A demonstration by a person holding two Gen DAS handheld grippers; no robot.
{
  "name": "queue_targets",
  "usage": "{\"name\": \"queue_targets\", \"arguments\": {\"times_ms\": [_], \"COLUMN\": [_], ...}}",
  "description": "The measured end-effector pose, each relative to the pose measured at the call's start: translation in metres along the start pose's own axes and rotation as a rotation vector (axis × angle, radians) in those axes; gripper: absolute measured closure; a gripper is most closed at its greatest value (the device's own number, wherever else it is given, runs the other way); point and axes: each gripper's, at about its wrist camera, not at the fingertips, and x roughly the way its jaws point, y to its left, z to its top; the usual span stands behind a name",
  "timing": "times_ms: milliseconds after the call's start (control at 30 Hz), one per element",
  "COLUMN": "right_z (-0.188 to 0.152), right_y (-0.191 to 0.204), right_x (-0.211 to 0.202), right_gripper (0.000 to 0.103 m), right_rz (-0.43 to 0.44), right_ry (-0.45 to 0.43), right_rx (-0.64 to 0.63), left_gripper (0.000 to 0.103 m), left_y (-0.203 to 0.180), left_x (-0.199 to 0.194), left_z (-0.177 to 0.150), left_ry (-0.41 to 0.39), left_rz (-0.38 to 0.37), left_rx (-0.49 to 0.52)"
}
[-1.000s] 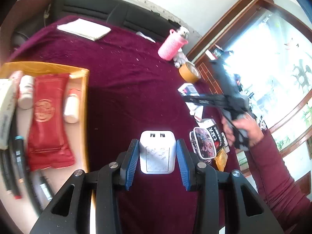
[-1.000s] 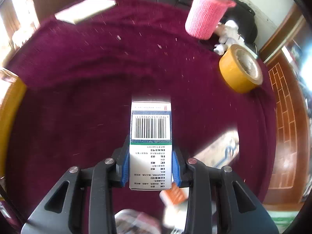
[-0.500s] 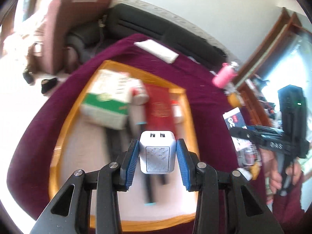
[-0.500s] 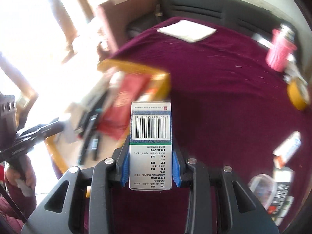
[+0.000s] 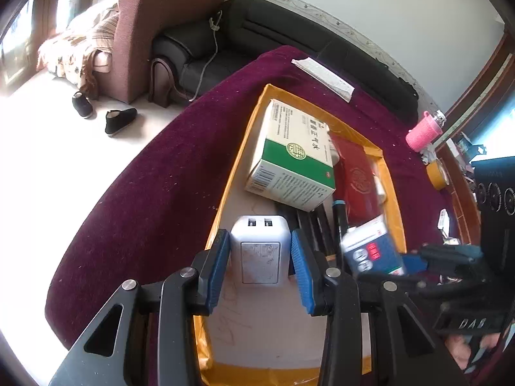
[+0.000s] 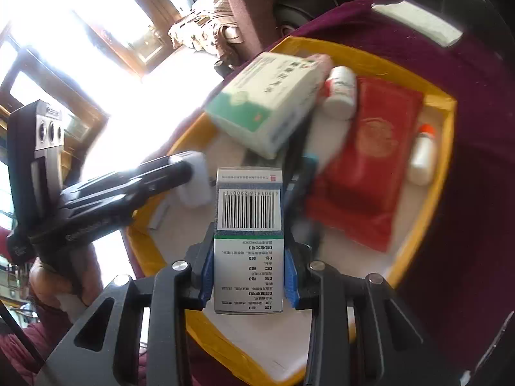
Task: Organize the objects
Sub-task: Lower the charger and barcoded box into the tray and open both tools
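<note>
My left gripper (image 5: 260, 254) is shut on a white USB charger (image 5: 260, 247), held over the near left part of the yellow-rimmed tray (image 5: 239, 160). My right gripper (image 6: 248, 257) is shut on a small medicine carton (image 6: 248, 238) with a barcode, also above the tray (image 6: 445, 164). In the left wrist view that carton (image 5: 373, 251) shows at the right, beside the charger. In the right wrist view the left gripper (image 6: 190, 178) with its charger (image 6: 196, 180) comes in from the left. The tray holds a green and white box (image 5: 291, 157), a red packet (image 5: 359, 180), white bottles (image 6: 423, 156) and dark pens (image 5: 338, 222).
The tray lies on a maroon cloth (image 5: 154, 199) over a table. A pink-sleeved bottle (image 5: 423, 130), a roll of tape (image 5: 436, 173) and a white paper pad (image 5: 323, 74) lie farther back. A black sofa (image 5: 257, 35) and a brown armchair (image 5: 148, 25) stand beyond the table's edge.
Both grippers have swung from the maroon cloth's open part to above the tray, each still gripping its object. The two now hang close together.
</note>
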Motion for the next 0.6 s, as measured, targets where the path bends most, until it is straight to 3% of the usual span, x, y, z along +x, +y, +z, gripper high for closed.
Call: {"name": "queue_targets", "arguments": {"times_ms": [167,300,500,600], "right_z": [0.003,-0.001,-0.002,-0.002], "right_y": [0.009,0.010,0.015,0.024], "right_x": [0.019,0.029,0.033,0.038], "right_gripper": [0.070,0.070,0.070,0.070], "right_rz": [0.019,0.020,0.014,0.022], "right_ry": [0.010,0.025,0.038,0.049], "right_rx": [0.017,0.030,0.013,-0.006], "left_gripper": [0.067,0.046,0.044,0.044], "left_y": [0.001,0.005,0.013,0.020], "left_x": [0.005,0.002,-0.018,-0.042], "left_z": [0.009,0.011,0.014,0.014], "left_ry": [-0.012,-0.010,-0.043,-0.105], "left_rz": [-0.003,-0.099,-0.159,-0.191], "left_rx": [-0.021,-0.051,-0.074,-0.096]}}
